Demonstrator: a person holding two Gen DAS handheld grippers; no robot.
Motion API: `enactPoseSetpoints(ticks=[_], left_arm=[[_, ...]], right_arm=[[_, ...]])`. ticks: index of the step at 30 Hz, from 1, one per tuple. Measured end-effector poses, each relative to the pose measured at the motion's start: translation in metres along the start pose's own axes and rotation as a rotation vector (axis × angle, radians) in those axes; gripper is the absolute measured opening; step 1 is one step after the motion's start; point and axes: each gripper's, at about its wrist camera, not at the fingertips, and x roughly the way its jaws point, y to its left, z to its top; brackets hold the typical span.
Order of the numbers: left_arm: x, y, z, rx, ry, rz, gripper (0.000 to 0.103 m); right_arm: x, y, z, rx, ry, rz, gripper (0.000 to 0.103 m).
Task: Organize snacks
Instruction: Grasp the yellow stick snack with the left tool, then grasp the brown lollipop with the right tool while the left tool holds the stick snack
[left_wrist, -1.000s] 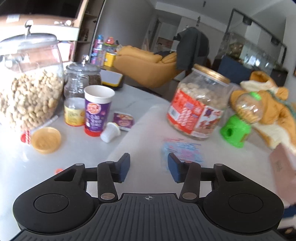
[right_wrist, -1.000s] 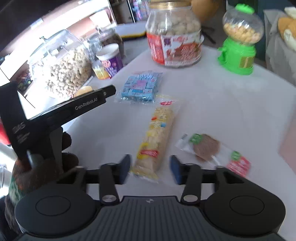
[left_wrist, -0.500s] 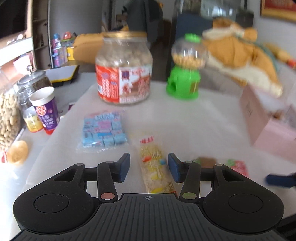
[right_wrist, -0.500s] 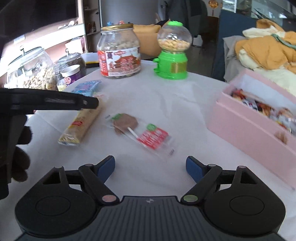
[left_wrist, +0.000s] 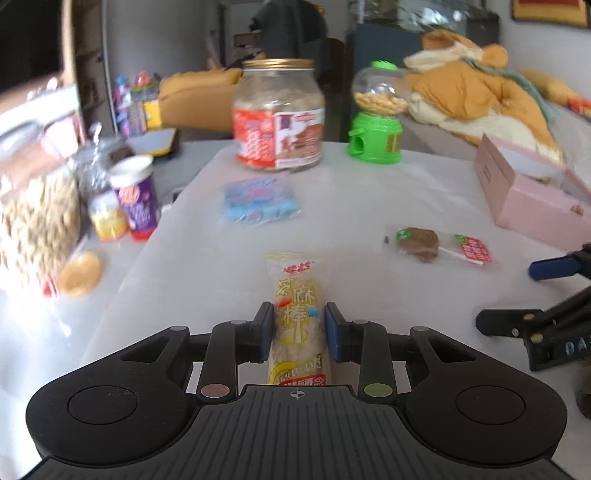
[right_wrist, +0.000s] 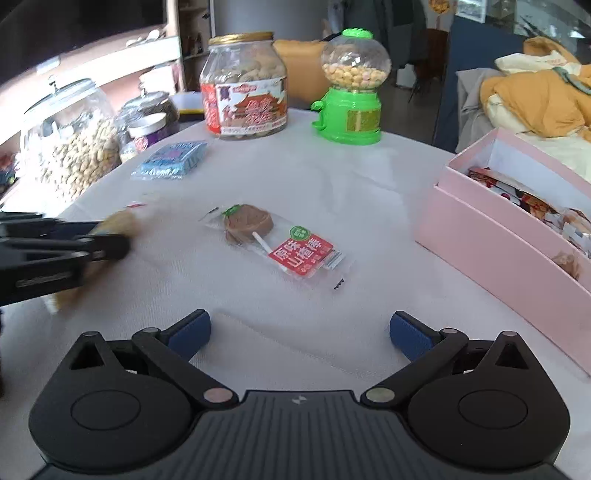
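Left gripper (left_wrist: 299, 329) closing around the long yellow snack bar (left_wrist: 298, 325); both blue pads flank the packet's near half, right against the wrapper, contact too tight to call from this angle. Bar lying flat on the white table (left_wrist: 351, 206), long axis pointing away from the camera, far end free.

Right gripper (right_wrist: 299, 332) opening, spread wide, nothing between the pads, hovering over bare cloth just short of the lollipop packet (right_wrist: 279, 240). Lollipop flat, stick and red label toward the right gripper, clear cloth on all sides.

Pink box (right_wrist: 491, 236) at the right side, lid off, wrapped snacks already inside; near wall runs diagonally, well apart from the lollipop, open lane between them.

Blue candy pack (left_wrist: 258, 201) beyond the bar, near the big labelled jar (left_wrist: 279, 114) and green gumball dispenser (left_wrist: 376, 114) along the far edge.

Left edge crowded: peanut jar (right_wrist: 70, 140), purple cup (left_wrist: 136, 195), small yellow jar (left_wrist: 107, 218), loose yellow lid (left_wrist: 79, 273).

Middle of the table open; the two grippers side by side, apart.
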Motion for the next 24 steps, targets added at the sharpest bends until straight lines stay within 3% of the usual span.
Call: enactPoseSetpoints(ticks=[4,8,12,15,18,21,24], left_arm=[[-0.004,0.01,-0.011,-0.032,-0.055,-0.043,0.035],[-0.003,0.005,-0.01,-0.016,-0.064,-0.026,0.035],[-0.005,0.005,-0.013,-0.025,-0.069,-0.033,0.035],[-0.006,0.012,-0.014,-0.062,-0.073,-0.061,0.035],[-0.006,0.016,-0.015,-0.088,-0.075,-0.079,0.035],[-0.006,0.016,-0.015,-0.083,-0.075,-0.073,0.035],[-0.007,0.015,-0.015,-0.082,-0.075,-0.072,0.035]], right_arm=[[0.0,-0.004,0.011,-0.01,0.053,0.023,0.102],[-0.004,-0.023,0.029,0.142,-0.026,-0.08,0.099],[0.018,-0.024,0.044,0.148,-0.011,-0.186,0.058],[0.03,-0.024,0.05,0.139,-0.015,-0.247,0.053],[0.025,-0.025,0.047,0.18,0.017,-0.2,0.053],[0.013,-0.014,0.042,0.134,0.072,-0.067,0.054],[0.0,0.001,0.042,0.135,0.083,0.004,0.054]])
